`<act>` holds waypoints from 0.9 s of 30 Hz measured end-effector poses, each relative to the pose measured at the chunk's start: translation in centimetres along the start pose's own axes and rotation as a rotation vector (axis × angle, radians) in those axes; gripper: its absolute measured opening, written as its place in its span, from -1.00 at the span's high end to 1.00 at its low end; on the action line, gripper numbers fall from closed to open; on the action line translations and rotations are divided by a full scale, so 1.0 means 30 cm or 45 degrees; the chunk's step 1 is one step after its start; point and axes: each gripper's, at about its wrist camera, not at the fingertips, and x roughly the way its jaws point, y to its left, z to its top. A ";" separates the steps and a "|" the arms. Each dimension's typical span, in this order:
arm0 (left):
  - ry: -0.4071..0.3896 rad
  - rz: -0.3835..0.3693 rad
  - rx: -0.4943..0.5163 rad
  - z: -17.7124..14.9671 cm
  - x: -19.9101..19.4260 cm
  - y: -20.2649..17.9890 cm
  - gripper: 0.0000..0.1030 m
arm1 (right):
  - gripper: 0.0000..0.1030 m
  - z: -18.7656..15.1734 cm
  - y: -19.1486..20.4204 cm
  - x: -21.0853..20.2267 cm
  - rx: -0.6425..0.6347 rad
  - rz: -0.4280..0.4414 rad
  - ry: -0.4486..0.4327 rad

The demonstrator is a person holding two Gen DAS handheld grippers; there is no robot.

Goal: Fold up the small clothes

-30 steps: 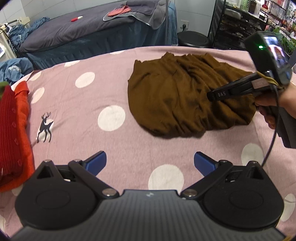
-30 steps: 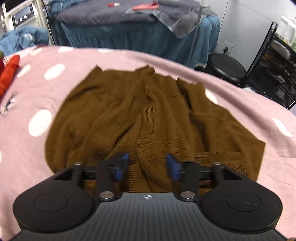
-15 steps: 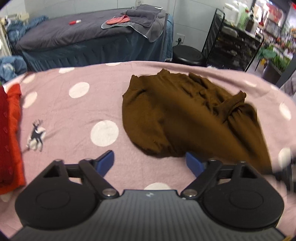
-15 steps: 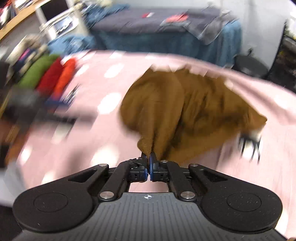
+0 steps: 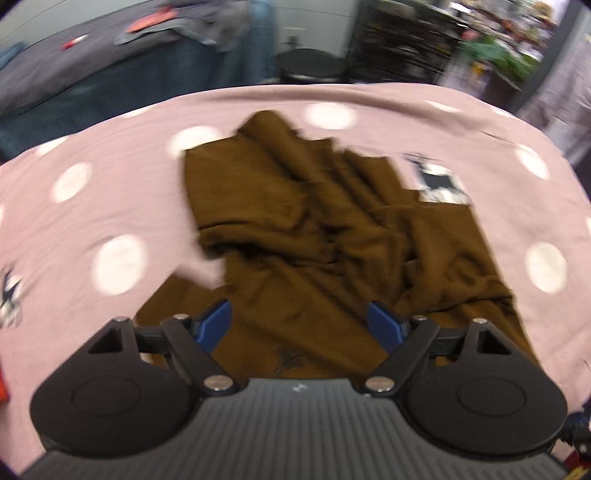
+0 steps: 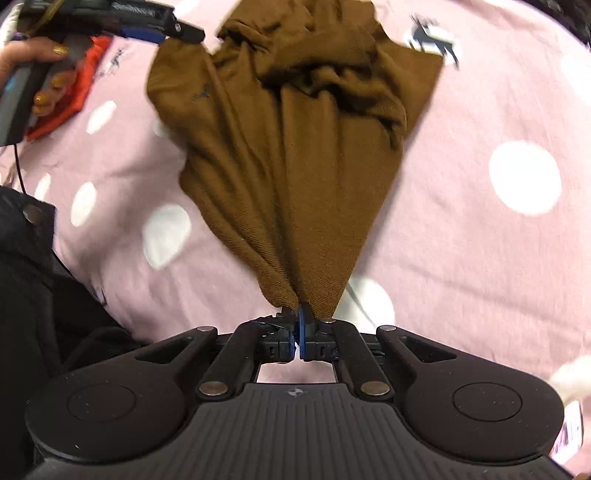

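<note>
**Brown garment pinched at one edge by right gripper, left gripper spread above it**

Right gripper (image 6: 298, 325): blue pads pressed together with a bunched edge of the brown knit garment (image 6: 295, 155) caught between them; cloth fans out from the pinch in long taut pleats, then slackens into crumpled folds at its far end; far end rests on the pink polka-dot sheet (image 6: 480, 240), near a deer print (image 6: 434, 37).

Left gripper (image 5: 301, 325): fingers set wide apart, nothing between them; brown garment (image 5: 332, 240) lies rumpled directly beneath and ahead of the tips; whether the tips touch the cloth, cannot tell. In the right wrist view the left gripper (image 6: 173, 29) sits at the garment's upper left corner, held by a hand (image 6: 33, 70) with gold-painted nails; contact with the cloth there, cannot tell.

Surroundings: red-orange folded clothing (image 6: 70, 96) on the sheet beside that hand; a dark-covered bed (image 5: 110, 74) and a black stool (image 5: 310, 68) beyond the sheet, blurred.
</note>
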 end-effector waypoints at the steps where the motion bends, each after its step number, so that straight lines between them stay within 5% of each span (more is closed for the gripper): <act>1: -0.018 -0.030 0.040 -0.006 0.008 -0.038 -0.60 | 0.94 -0.003 -0.011 0.007 0.034 -0.007 0.000; 4: -0.064 -0.136 0.221 -0.001 0.041 -0.166 -0.54 | 0.78 0.007 -0.039 -0.004 0.126 0.043 -0.060; 7: -0.059 -0.115 0.384 0.005 0.106 -0.298 -0.03 | 0.47 0.027 -0.038 -0.041 0.168 0.046 -0.132; 9: -0.018 -0.115 0.373 0.021 0.154 -0.341 0.33 | 0.36 0.025 -0.029 -0.044 0.174 0.021 -0.145; 12: 0.037 -0.169 0.355 0.032 0.209 -0.355 0.37 | 0.34 0.007 -0.040 -0.067 0.216 0.003 -0.163; 14: 0.066 -0.122 0.349 0.032 0.240 -0.344 0.90 | 0.28 -0.005 -0.057 -0.083 0.257 -0.019 -0.185; 18: -0.049 -0.136 0.194 0.044 0.166 -0.245 0.91 | 0.27 -0.011 -0.094 -0.130 0.339 -0.078 -0.263; 23: -0.190 0.074 -0.057 0.071 -0.010 0.062 0.91 | 0.21 0.042 -0.136 -0.156 0.359 -0.126 -0.404; 27: -0.202 0.448 -0.238 0.029 -0.114 0.403 0.91 | 0.16 0.163 -0.119 -0.108 0.236 -0.087 -0.461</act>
